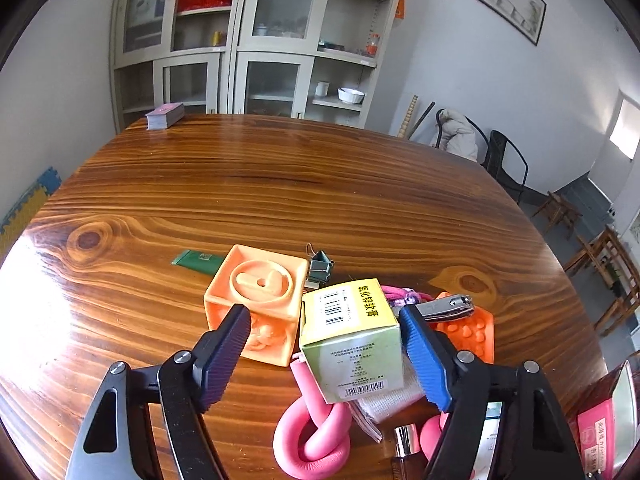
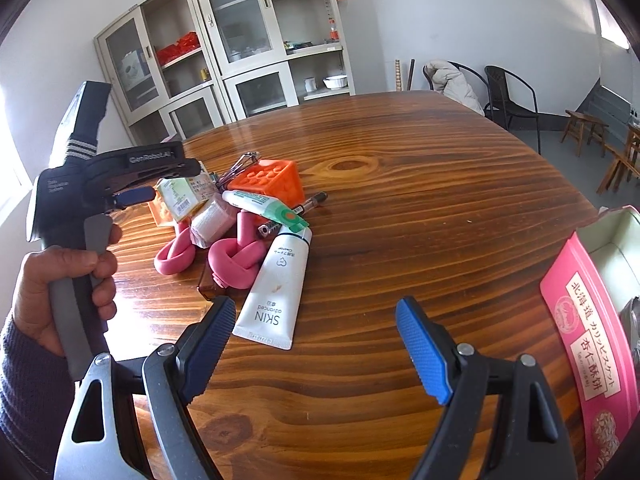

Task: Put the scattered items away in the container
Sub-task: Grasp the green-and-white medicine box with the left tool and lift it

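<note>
Bright daylight from left; blown-out glare on wooden table point(image 1: 36, 300) left edge. Focus sharp. Fisheye distortion, dark vignette at corners.

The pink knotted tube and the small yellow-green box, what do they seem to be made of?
The pink tube looks like soft foam or rubber with a matte finish: it bends into a tight knot without creasing. The box looks like thin printed cardboard with a slight sheen: it has sharp folded edges, flat faces, barcodes and printed text.
</note>
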### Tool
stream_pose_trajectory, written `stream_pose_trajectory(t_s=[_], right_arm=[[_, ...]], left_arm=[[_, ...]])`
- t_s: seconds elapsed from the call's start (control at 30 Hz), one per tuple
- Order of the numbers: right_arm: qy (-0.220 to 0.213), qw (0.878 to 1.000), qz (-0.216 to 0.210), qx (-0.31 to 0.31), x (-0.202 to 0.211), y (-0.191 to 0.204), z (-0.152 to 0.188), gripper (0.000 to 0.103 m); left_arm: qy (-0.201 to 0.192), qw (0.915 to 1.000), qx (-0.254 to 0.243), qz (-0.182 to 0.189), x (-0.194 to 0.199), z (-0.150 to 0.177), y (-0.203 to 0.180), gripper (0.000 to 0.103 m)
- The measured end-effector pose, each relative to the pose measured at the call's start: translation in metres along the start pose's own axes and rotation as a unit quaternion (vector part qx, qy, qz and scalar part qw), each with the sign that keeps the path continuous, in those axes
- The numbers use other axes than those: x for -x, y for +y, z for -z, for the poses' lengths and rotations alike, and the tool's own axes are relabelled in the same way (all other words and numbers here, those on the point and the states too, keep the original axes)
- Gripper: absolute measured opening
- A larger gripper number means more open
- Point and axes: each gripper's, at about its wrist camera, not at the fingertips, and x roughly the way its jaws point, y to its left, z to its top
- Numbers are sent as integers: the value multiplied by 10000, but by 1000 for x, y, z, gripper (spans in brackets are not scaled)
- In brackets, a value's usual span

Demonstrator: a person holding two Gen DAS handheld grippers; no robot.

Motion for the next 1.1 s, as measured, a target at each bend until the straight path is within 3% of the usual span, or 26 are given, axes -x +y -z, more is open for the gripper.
stream_pose_trajectory(t_s=[0.37,0.6,0.83,0.93,1.1], right_arm=[[-21,10000,-42,-44,2,-3,-1,85],[-51,9999,-140,-8,4,2,-1,85],[-19,9999,-156,-14,2,2,0,85],[36,9998,-193,17,-1,4,1,85],[87,9998,-172,99,-5,7,3,85]], left_arm=[[118,9998,126,81,8,7,6,78],[371,9987,199,302,-9,9,-2,78],[347,9985,280,332,-19,1,-6,77],[452,9985,126,296,-22,1,-9,46],[429,9986,-24,312,-13,3,-13,45]])
